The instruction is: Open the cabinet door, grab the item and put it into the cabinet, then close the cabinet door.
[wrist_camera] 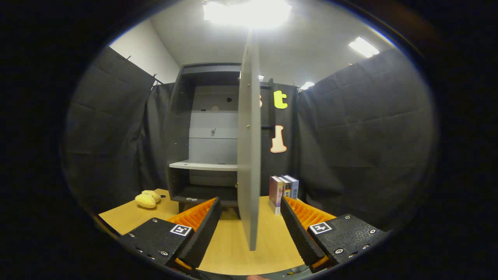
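Cabinet door [249, 147] grey, swung open, edge-on between wide-spread tongs [249, 229]; yellow plush item [147, 199] on table.

Grey cabinet door [249, 147], yellow plush toy [147, 199]

No legible text; the books' [283, 190] cover print is too small.

The grey cabinet [183, 128] stands upright at the back of the wooden tabletop [229, 249], its interior exposed, with a pale shelf [204, 165] across it. The cabinet door [249, 147] is swung wide open, edge-on toward the fingers and reaching between them without touching. A yellow plush toy [147, 199] lies on the tabletop, left of the cabinet's base.
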A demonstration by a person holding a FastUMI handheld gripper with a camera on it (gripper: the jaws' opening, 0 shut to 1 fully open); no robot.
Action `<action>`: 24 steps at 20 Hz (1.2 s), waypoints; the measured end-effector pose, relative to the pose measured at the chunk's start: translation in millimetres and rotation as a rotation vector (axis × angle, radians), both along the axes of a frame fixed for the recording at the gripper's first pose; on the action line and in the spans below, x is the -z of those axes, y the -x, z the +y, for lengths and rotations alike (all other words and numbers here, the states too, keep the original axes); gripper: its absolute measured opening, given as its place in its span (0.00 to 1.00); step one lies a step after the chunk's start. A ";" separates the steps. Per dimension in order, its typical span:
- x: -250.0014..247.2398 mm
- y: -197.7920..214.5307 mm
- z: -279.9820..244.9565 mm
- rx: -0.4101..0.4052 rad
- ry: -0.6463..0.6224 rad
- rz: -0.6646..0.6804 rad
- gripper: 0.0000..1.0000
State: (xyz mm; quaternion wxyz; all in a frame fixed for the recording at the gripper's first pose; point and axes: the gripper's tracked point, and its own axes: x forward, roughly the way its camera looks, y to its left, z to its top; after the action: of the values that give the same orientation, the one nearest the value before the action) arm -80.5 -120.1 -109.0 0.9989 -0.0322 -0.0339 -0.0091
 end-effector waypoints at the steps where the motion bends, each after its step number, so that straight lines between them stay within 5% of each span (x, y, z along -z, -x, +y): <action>1: 25.8 -1.4 24.0 -0.031 -0.009 0.020 0.94; 9: 192.7 -52.6 147.6 -0.112 -0.020 0.149 0.95; 17: 286.5 -90.8 160.9 -0.055 -0.030 0.303 0.95; 19: 289.9 -94.2 163.7 -0.087 -0.021 0.317 0.86; 22: 286.1 -91.5 153.3 -0.066 -0.049 0.339 0.43; 24: 283.4 -94.5 154.2 -0.071 -0.045 0.341 0.41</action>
State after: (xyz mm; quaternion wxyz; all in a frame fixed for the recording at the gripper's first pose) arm 13.9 34.1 -392.4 0.9903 -0.0096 0.1351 0.0309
